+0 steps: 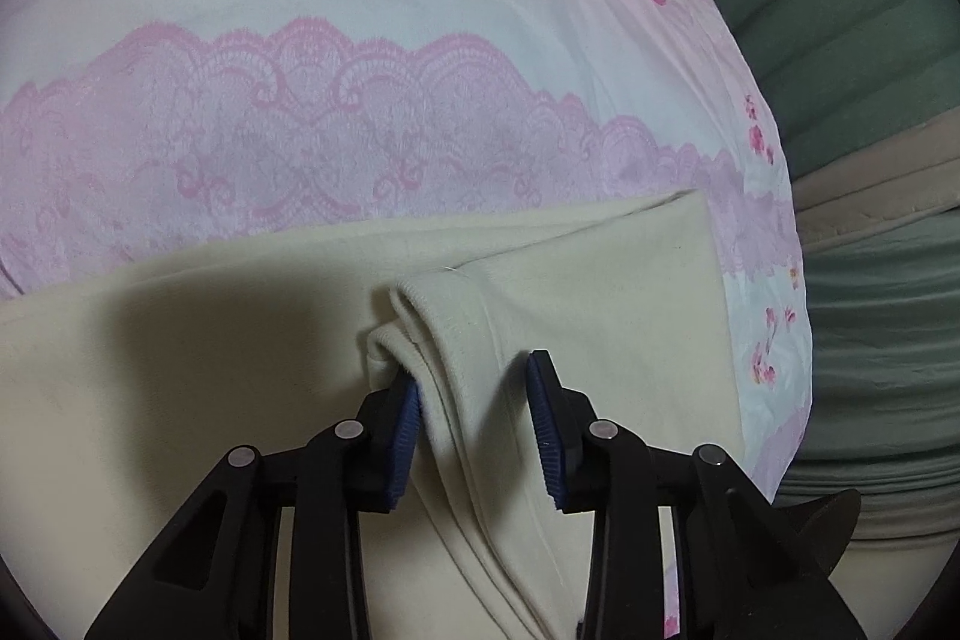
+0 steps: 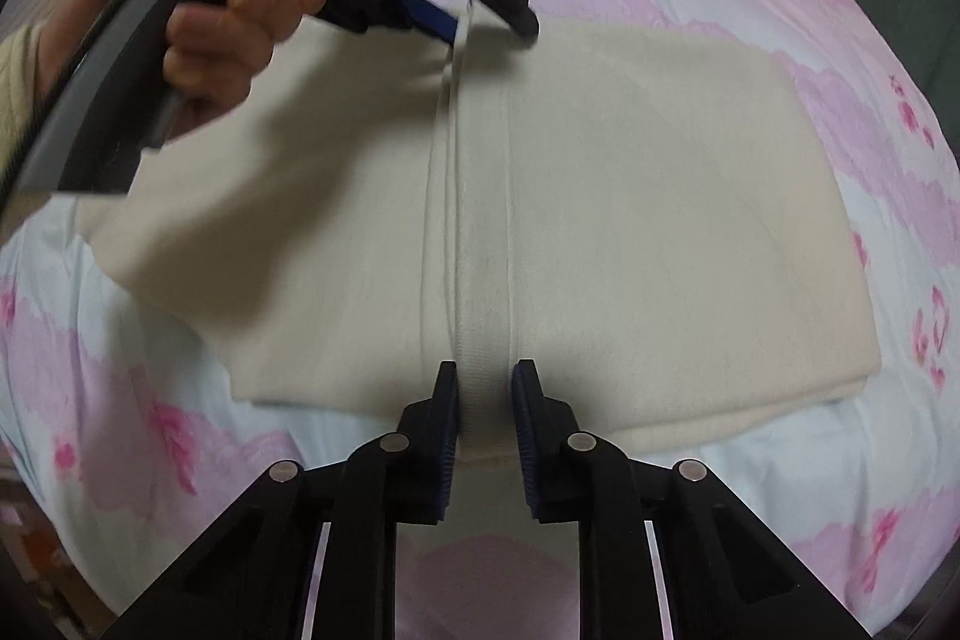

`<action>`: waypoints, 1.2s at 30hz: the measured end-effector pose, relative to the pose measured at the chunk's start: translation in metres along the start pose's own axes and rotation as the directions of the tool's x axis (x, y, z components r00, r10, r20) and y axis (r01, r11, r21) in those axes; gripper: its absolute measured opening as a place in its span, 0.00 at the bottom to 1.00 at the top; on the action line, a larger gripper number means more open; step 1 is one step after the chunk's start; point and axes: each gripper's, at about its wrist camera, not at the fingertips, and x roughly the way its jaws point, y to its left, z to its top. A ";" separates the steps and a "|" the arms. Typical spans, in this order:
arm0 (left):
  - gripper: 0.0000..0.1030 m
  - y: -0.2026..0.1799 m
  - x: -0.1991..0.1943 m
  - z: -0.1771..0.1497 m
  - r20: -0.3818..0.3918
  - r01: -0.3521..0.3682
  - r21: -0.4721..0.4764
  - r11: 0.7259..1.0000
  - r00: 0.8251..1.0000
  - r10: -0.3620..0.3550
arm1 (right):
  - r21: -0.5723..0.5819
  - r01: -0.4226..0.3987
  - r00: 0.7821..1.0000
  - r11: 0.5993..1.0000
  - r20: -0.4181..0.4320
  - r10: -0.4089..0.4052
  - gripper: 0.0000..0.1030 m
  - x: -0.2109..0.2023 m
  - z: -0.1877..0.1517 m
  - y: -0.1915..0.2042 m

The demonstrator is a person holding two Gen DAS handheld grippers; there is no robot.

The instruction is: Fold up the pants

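Cream pants (image 2: 660,220) lie folded in a broad rectangle on the pink floral bedsheet (image 2: 840,40). A raised ridge of cloth runs down their middle. At the near edge my right gripper (image 2: 486,367) pinches that ridge, blue pads tight against it. At the far edge the left gripper (image 2: 480,22), held in a person's hand (image 2: 222,40), grips the same ridge. In the left wrist view the pants (image 1: 210,340) bunch into a hemmed fold between the pads of the left gripper (image 1: 474,370), which squeeze it from both sides.
The bedsheet (image 1: 300,40), with its lace print and flowers, spreads beyond the pants on every side. The bed's edge falls off at the right of the left wrist view, where green pleated fabric (image 1: 840,10) and a tan band hang.
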 end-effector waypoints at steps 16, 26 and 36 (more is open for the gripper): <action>0.13 -0.024 -0.054 0.012 0.135 -0.045 0.108 0.993 0.990 0.030 | -0.024 -0.179 0.982 0.984 -0.060 0.177 0.02 -0.015 -0.003 0.015; 0.13 0.023 -0.024 0.016 0.042 -0.106 0.056 0.993 0.994 0.103 | 0.120 -0.173 0.985 0.978 -0.004 0.175 0.38 -0.018 0.014 -0.013; 0.13 0.030 -0.020 0.022 0.016 -0.072 0.045 0.996 0.997 0.071 | 0.040 -0.190 0.980 0.981 -0.053 0.192 0.39 0.009 0.031 0.003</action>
